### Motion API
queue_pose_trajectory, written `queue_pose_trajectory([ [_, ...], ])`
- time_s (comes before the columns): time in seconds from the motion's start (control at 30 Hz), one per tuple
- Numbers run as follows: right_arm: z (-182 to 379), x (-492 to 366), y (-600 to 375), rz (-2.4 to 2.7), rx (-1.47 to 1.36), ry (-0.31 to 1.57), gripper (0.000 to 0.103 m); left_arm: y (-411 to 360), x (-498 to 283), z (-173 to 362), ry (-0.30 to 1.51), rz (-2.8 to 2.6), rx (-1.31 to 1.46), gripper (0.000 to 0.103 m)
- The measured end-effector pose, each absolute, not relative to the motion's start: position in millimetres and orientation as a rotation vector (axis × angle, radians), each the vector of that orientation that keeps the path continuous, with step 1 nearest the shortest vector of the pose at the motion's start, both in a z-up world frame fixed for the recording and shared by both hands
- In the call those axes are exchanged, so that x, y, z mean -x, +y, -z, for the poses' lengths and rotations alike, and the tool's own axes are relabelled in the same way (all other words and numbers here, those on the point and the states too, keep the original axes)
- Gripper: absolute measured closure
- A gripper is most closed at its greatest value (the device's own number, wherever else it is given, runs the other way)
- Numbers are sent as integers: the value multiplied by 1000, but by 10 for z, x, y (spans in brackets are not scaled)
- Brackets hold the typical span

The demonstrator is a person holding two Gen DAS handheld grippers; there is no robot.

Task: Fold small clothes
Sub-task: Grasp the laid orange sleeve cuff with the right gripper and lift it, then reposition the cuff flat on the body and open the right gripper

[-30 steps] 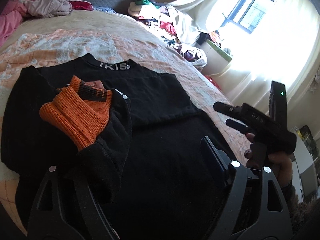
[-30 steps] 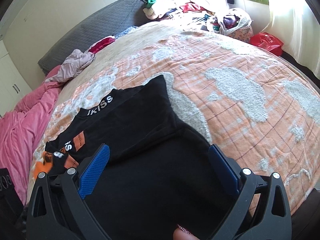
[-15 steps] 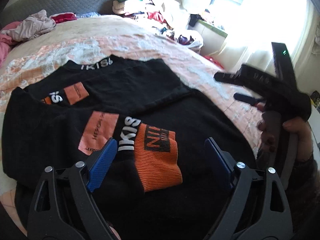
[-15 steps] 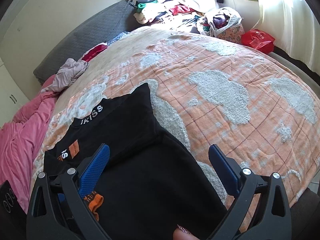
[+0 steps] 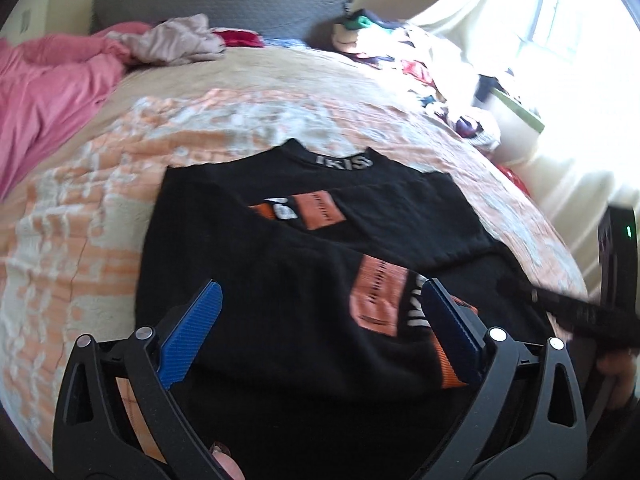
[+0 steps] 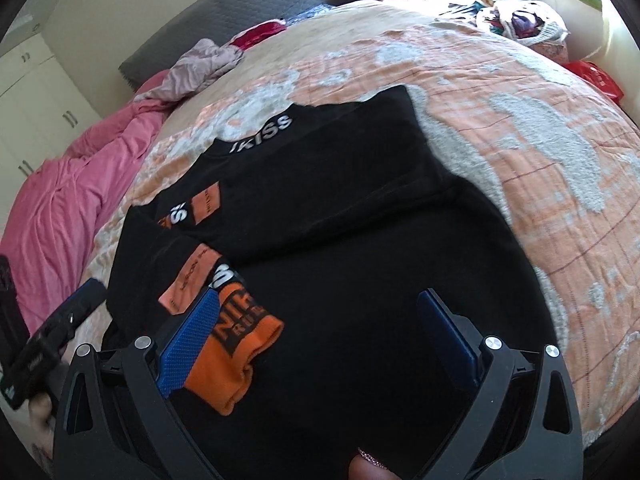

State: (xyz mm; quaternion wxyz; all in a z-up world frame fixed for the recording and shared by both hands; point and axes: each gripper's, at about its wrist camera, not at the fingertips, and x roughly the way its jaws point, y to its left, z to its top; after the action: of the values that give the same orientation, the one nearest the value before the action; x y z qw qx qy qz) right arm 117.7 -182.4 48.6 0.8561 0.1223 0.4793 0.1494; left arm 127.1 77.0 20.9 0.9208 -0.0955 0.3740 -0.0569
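A black sweater (image 6: 344, 216) lies flat on the bed (image 6: 540, 168), on an orange-and-white patterned cover, collar lettering toward the headboard (image 5: 224, 8). One sleeve is folded across the body, its orange cuff (image 6: 236, 356) resting on the black fabric near the lower left of the right wrist view.

The left gripper (image 5: 320, 332) hangs above the sweater with its jaws opening; the blue pads stand wide, nothing pressed between them, only the garment lying beneath.

The right gripper (image 6: 320, 336) is likewise released, jaws wide apart above the sweater body. Its left pad overlaps the orange cuff in the picture; contact cannot be confirmed.

A pink blanket (image 6: 68, 200) is bunched along the bed's far side. Loose clothes (image 5: 420, 60) are piled near the bright window (image 5: 568, 12).
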Motion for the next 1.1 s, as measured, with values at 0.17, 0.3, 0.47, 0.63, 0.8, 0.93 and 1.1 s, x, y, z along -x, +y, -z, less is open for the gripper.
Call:
queue_pose_trajectory([
  [0.17, -337, -1137, -1512, -377, -214, 1078, 21, 1066, -1262, -164, 779, 40, 269, 10],
  [0.3, -307, -1106, -1379, -375, -194, 1072, 35, 1240, -1245, -156, 772, 3, 321, 10],
  [0.47, -366, -1096, -1255, -398, -139, 1025, 72, 1400, -1213, -150, 764, -29, 389, 10],
  [0.63, -522, -1103, -1072, -483, -65, 941, 90, 1548, -1144, -202, 721, -48, 442, 10],
  [0.8, -807, -1177, -989, -537, -27, 859, 91, 1730, -1119, -220, 703, -83, 483, 10],
  [0.93, -1083, -1298, -1008, -559, 9, 790, 91, 1894, -1133, -224, 690, -99, 525, 10],
  [1.1, -1374, -1524, -1137, -542, 73, 723, 91, 1992, -1231, -259, 677, -79, 580, 10],
])
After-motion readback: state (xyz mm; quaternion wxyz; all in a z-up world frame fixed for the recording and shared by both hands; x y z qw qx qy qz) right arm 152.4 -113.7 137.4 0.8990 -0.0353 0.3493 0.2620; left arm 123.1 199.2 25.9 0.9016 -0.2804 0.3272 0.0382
